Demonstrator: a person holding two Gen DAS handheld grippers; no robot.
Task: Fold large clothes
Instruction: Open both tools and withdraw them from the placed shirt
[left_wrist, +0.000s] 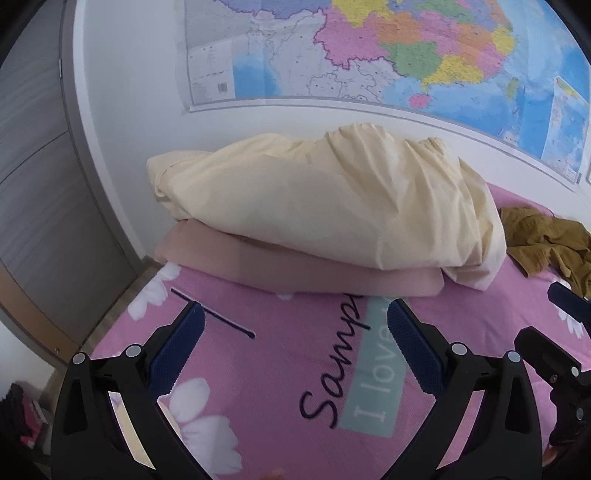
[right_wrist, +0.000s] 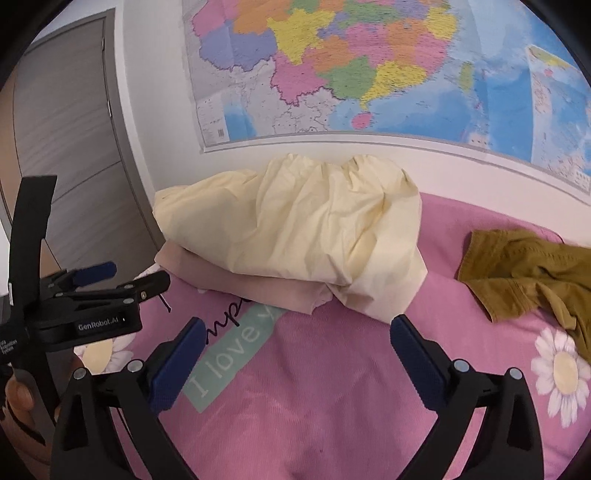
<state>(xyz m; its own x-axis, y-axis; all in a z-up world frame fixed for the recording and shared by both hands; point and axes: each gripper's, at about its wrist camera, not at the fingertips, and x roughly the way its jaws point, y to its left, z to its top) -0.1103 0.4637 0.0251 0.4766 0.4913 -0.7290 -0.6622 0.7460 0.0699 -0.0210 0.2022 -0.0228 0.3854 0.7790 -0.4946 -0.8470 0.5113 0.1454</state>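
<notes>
A crumpled olive-brown garment (right_wrist: 528, 269) lies on the pink bed sheet (right_wrist: 332, 387) at the right, also visible in the left wrist view as the olive-brown garment (left_wrist: 546, 240) at the right edge. My right gripper (right_wrist: 299, 325) hovers over bare sheet, left of the garment, open with nothing between its blue pads. My left gripper (left_wrist: 295, 317) is open too, above the printed lettering on the sheet and holding nothing. From the right wrist view the left gripper (right_wrist: 140, 275) shows side-on at the left, held by a hand (right_wrist: 22, 398).
A cream-yellow quilt (left_wrist: 325, 199) rests on a folded beige blanket (left_wrist: 295, 269) against the back wall. A large coloured map (right_wrist: 369, 66) hangs above. A grey door (right_wrist: 66, 129) stands at the left, past the bed's edge. The sheet carries daisy prints.
</notes>
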